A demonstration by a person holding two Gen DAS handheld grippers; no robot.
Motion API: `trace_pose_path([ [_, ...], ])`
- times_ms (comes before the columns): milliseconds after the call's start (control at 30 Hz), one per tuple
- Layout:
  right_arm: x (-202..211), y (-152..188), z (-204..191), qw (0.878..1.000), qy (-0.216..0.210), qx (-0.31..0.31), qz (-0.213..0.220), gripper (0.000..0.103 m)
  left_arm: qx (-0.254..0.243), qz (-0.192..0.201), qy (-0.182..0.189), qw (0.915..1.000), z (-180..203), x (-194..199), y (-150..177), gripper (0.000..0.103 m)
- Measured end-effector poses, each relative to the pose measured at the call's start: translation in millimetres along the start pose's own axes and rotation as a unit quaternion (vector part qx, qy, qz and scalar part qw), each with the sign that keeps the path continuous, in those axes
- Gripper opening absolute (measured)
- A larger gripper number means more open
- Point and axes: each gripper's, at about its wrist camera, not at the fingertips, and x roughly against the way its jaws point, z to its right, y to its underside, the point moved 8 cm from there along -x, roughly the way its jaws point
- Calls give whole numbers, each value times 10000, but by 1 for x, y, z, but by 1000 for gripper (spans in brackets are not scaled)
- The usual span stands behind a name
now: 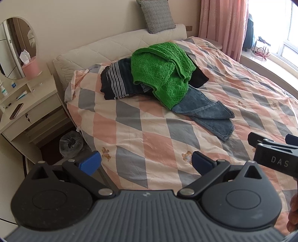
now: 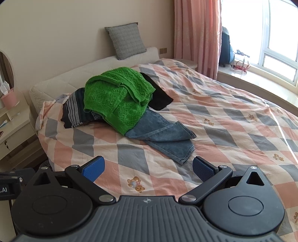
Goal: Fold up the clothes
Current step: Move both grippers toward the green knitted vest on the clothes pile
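Note:
A heap of clothes lies on the bed near the headboard. On top is a green knitted sweater (image 1: 162,68) (image 2: 119,96). Under it spread blue jeans (image 1: 204,111) (image 2: 165,135), a dark striped garment (image 1: 117,82) (image 2: 74,111) to the left and a black piece (image 1: 199,78) (image 2: 160,98) to the right. My left gripper (image 1: 146,163) is open above the near part of the bed, well short of the heap. My right gripper (image 2: 149,169) is open too, its blue pads empty, just short of the jeans' hem. The right gripper's body also shows in the left wrist view at the right edge.
The bed carries a pink, grey and white diamond-patterned quilt (image 1: 149,134) (image 2: 232,121). A grey cushion (image 1: 158,14) leans on the headboard. To the left stand a dressing table (image 1: 28,104) with a mirror, a phone and a pink tissue box, and a lined bin (image 1: 71,143). Curtains and a window sill are at the right.

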Motion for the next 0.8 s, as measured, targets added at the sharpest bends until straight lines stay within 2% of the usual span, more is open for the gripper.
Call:
trace_pose_path([
  [333,-49,-15,-10,9995,131,-73,-264,103,-145,-411,316,9985,-11,-70,-32,103],
  [633,-140,-60,-29,9966,422,-267,-649,103,-520,-692,564,9946,-27,-162,-111,102],
  [800,-191,-95,-41,9942,550,-415,-831,103,-839,-704,679,9917,-31,-207,-157,102],
])
